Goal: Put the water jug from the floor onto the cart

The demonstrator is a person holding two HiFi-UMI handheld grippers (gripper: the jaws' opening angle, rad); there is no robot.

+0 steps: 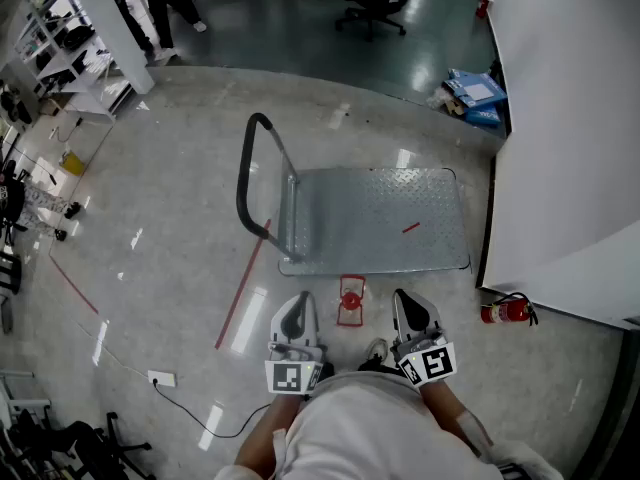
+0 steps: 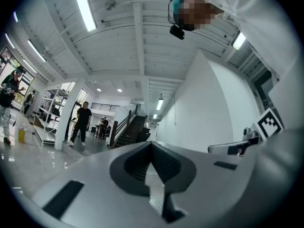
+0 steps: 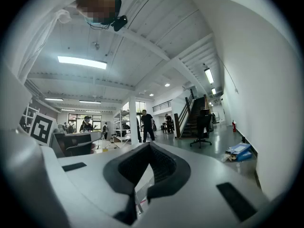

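Head view, looking steeply down: the person is holding the left gripper [image 1: 296, 314] and the right gripper [image 1: 411, 310] side by side, both pointing toward the flat cart [image 1: 380, 218], whose black handle [image 1: 250, 173] is standing at its left end. The water jug [image 1: 350, 301], showing red from above, is sitting on the floor just off the cart's near edge, between the two grippers and touching neither. In each gripper view the jaws are meeting at their tips with nothing between them, so both tongs are closed and empty. A fire extinguisher [image 1: 508, 311] is lying by the white wall [image 1: 570, 168] at right, and a red tape line [image 1: 243, 283] is running across the floor at left.
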